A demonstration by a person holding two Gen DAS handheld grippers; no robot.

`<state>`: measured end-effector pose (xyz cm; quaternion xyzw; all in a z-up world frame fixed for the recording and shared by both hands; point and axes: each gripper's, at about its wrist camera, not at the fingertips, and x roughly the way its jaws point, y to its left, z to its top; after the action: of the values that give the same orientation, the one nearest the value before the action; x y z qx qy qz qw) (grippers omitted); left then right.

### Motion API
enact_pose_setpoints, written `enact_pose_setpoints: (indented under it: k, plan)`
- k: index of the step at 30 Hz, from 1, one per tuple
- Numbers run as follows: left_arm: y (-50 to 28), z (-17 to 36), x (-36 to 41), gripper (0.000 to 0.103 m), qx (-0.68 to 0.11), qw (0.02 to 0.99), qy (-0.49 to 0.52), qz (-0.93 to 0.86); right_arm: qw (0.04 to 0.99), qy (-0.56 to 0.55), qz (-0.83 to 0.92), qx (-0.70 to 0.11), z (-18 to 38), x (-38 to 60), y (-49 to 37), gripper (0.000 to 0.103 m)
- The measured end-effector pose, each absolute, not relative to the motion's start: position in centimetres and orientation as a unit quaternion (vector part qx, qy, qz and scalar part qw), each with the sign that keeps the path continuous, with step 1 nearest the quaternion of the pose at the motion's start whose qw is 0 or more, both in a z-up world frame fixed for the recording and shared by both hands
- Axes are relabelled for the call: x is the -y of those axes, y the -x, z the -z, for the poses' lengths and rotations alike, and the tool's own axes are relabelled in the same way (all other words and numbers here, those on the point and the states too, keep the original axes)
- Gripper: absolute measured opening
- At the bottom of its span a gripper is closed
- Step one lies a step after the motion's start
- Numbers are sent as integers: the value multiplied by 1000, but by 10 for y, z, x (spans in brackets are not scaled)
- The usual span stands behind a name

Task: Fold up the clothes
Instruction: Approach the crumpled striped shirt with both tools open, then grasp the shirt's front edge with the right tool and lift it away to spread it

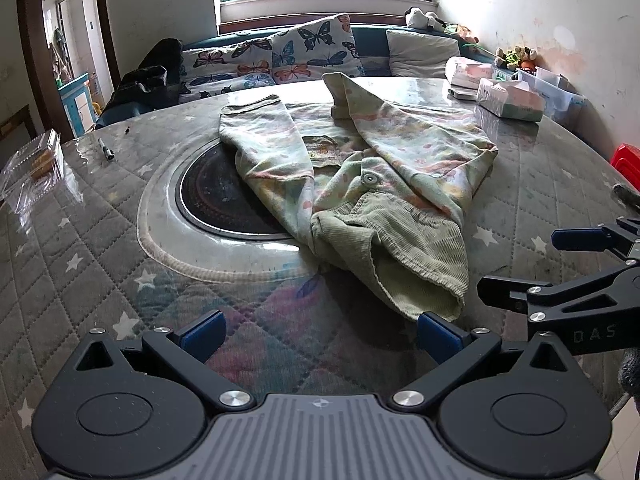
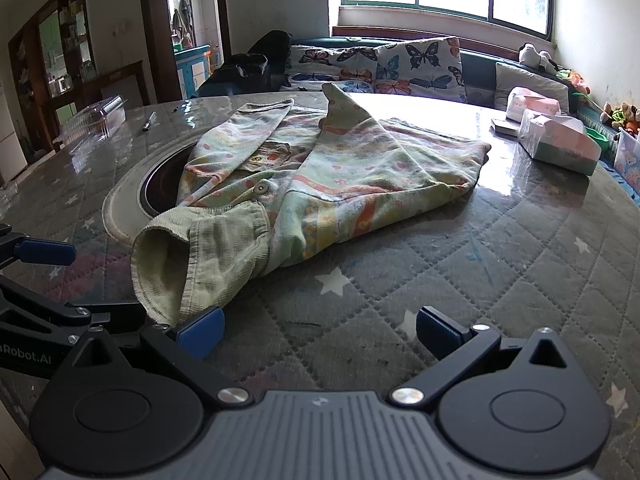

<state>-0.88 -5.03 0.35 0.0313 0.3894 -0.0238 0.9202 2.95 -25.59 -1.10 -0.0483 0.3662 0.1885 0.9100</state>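
A pale green child's jacket with pastel print and ribbed corduroy cuffs (image 1: 360,168) lies crumpled at the middle of the round table covered in grey quilted star-pattern cloth under clear plastic (image 1: 100,248). Both sleeves are folded in over the body, and one corduroy cuff opens toward the near edge. Part of the garment overlaps the black circular hotplate recess (image 1: 216,200) at the table's centre.

The left gripper (image 1: 320,338) sits low at the near edge, fingers wide apart and holding nothing; its right blue pad (image 1: 438,336) is just beside the cuff. The right gripper (image 2: 320,334) is likewise spread wide and empty.

A black marker pen (image 1: 106,149) lies toward the left edge. White tissue packs (image 1: 512,98) stand at the far right edge.
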Motion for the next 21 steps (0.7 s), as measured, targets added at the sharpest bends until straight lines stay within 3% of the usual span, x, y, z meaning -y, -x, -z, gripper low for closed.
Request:
enact_pose_setpoints:
  k: [21]
  plan:
    - [-14,-20,35,103,-384,923,-21,12,906,33,-221,-359,-6,260,-62,103]
